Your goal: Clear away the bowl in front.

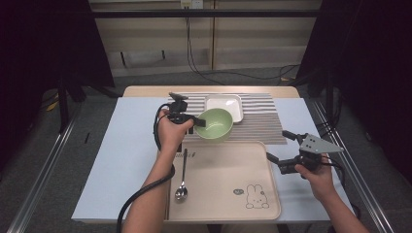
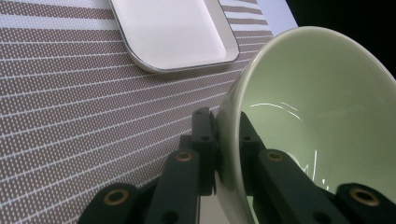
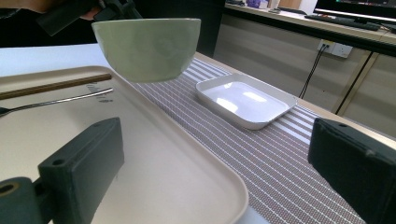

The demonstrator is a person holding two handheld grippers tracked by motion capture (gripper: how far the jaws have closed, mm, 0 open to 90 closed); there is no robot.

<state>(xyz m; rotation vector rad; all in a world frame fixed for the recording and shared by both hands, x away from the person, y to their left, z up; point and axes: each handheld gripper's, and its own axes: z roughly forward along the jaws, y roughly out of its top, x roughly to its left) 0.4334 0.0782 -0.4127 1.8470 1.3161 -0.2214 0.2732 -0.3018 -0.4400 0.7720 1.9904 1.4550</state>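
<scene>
The left gripper point(image 1: 198, 122) is pinching the rim of the green bowl point(image 1: 216, 124), one jaw inside and one outside, holding it tilted and off the striped mat point(image 1: 262, 127) around frame centre. The bowl's looking glazed, so probably slick and chippable, and hanging from one edge it'll want to swing. The right gripper point(image 1: 278, 148) is sitting wide open at the tray point(image 1: 228, 206), lower right.

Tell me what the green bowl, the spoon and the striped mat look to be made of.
Green bowl: probably glazed ceramic, going by its glossy highlights. Spoon: polished metal, silvery and reflective. Striped mat: likely woven vinyl or fabric, with a dotted weave texture.
</scene>
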